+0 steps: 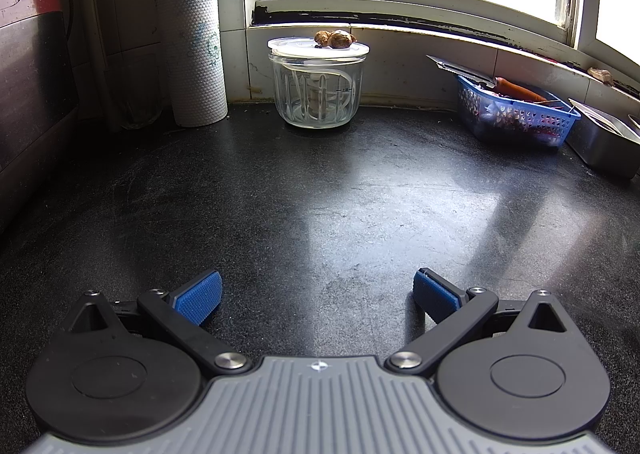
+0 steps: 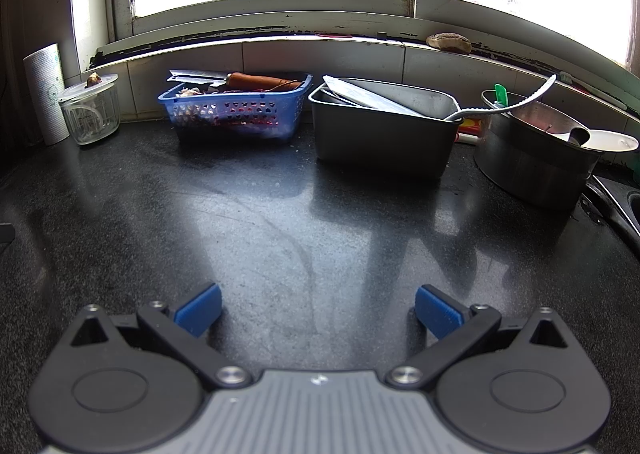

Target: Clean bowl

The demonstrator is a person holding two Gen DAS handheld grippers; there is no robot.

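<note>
Both tools are wide open and hold nothing: the left gripper (image 1: 316,294) and the right gripper (image 2: 318,308) sit low in their pictures over the bare black counter (image 2: 280,221). I think the cleaning has not started.

At the right edge of the right view, a white bowl (image 2: 612,141) rests in a big metal pot (image 2: 532,161) (likely the one to wash). The grey tub (image 2: 380,145) holds flat trays. The blue basket (image 2: 236,109) holds a knife. The glass jar (image 1: 318,89), upper middle of the left view, has brown lumps on its lid.

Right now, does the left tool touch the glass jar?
Apart. In the left wrist view, bare counter lies between the open left tool and the glass jar.
</note>
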